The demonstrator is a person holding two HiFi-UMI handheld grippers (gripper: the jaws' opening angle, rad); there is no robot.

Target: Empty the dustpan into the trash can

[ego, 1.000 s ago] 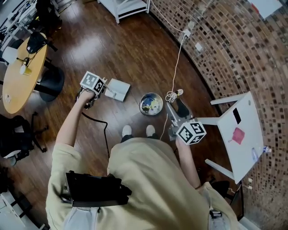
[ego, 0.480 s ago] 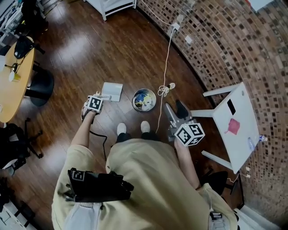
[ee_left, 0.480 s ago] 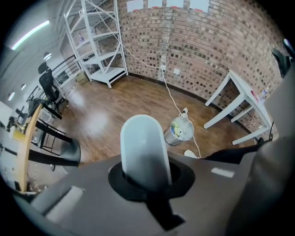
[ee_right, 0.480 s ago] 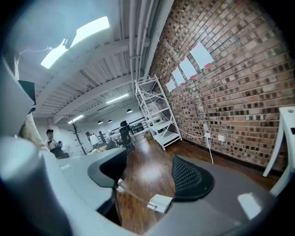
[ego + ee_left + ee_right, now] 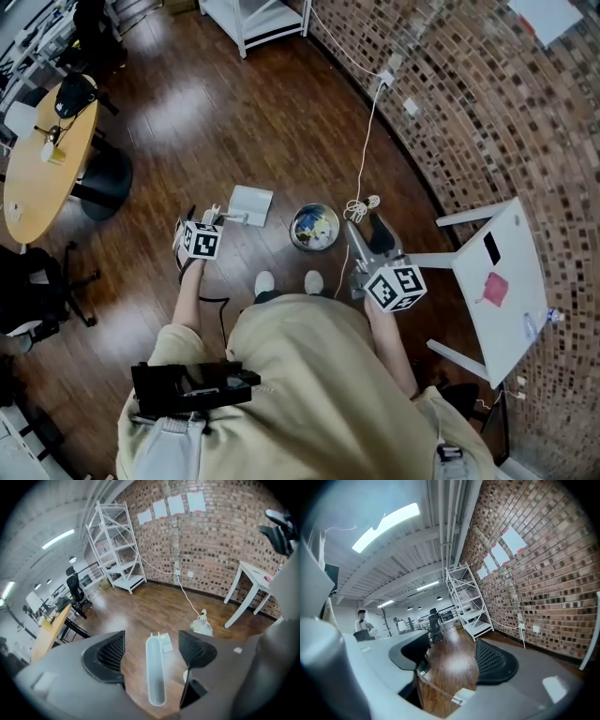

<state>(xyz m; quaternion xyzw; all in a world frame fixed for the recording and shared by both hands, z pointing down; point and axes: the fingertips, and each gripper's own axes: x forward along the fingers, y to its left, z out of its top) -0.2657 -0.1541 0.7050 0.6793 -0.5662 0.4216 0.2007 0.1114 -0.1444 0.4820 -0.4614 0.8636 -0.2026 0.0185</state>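
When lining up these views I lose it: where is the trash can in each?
Head view: trash can at centre, ahead of the shoes.
Left gripper view: trash can right of centre, above the jaw on the picture's right.
Right gripper view: not in it.
Shared landmark: the white shelf rack, in all three.

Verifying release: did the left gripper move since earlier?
Yes: against the trash can, left gripper drew toward the person; jaws just opened, dustpan handle between them.
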